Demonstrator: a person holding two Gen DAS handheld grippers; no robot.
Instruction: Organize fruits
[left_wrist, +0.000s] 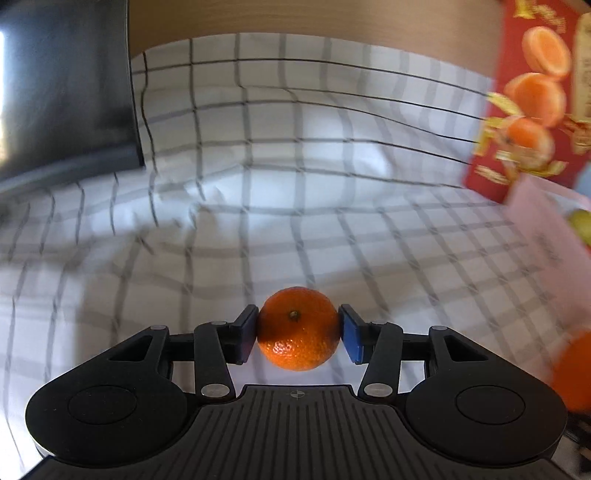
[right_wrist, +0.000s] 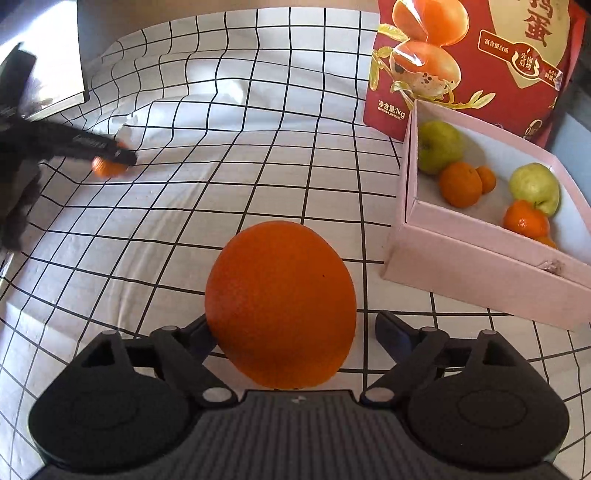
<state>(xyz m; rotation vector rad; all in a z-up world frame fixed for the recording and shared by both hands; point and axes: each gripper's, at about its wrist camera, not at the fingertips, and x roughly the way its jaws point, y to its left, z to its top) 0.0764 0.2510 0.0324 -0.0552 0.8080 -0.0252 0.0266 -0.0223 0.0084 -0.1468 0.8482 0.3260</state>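
Your left gripper (left_wrist: 298, 332) holds a small mandarin (left_wrist: 298, 328), with both blue pads pressed on its sides. Your right gripper (right_wrist: 291, 334) has its fingers wide, and a big orange (right_wrist: 280, 302) sits between them; the right finger stands clear of it. Below is a white cloth with a black grid (right_wrist: 229, 192), wrinkled. On its right stands a pink box (right_wrist: 480, 266) holding 2 green apples and several mandarins, and behind it a red package (right_wrist: 480, 55).

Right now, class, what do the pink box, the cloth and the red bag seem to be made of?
Box: probably matte card, with straight stiff walls.
Cloth: likely woven fabric; it wrinkles softly.
Bag: apparently glossy plastic film, showing glare.
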